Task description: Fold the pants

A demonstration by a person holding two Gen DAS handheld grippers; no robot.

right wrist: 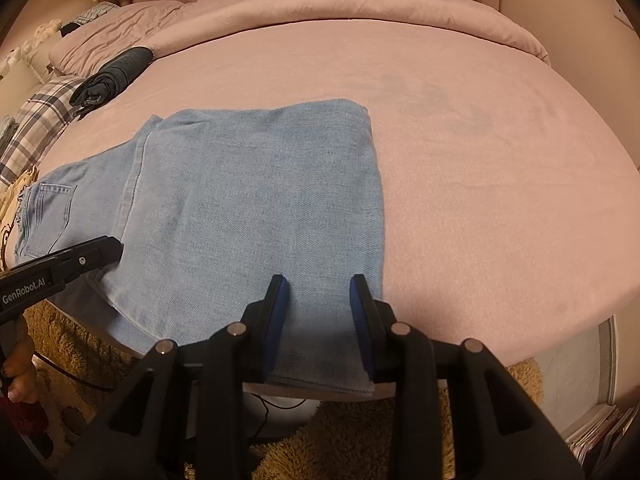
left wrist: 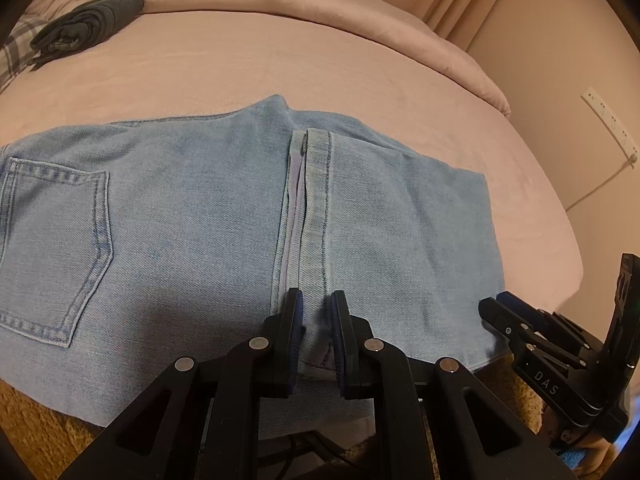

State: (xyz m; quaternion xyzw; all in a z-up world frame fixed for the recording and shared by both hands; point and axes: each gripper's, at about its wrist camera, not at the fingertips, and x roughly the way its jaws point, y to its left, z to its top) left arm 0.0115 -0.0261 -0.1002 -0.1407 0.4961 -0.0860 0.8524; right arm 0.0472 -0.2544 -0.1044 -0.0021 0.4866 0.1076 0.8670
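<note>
Pink bed [right wrist: 480, 140] held one pair of light blue pants [right wrist: 248, 208], folded flat toward 6 o'clock. Two grippers, left gripper [left wrist: 316, 308] and right gripper [right wrist: 320, 292], had fingers spread over the near edge.

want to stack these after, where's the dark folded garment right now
The dark folded garment lies on the pink bed, far left in both views, beside the plaid pillow and beyond the light blue jeans.
</note>
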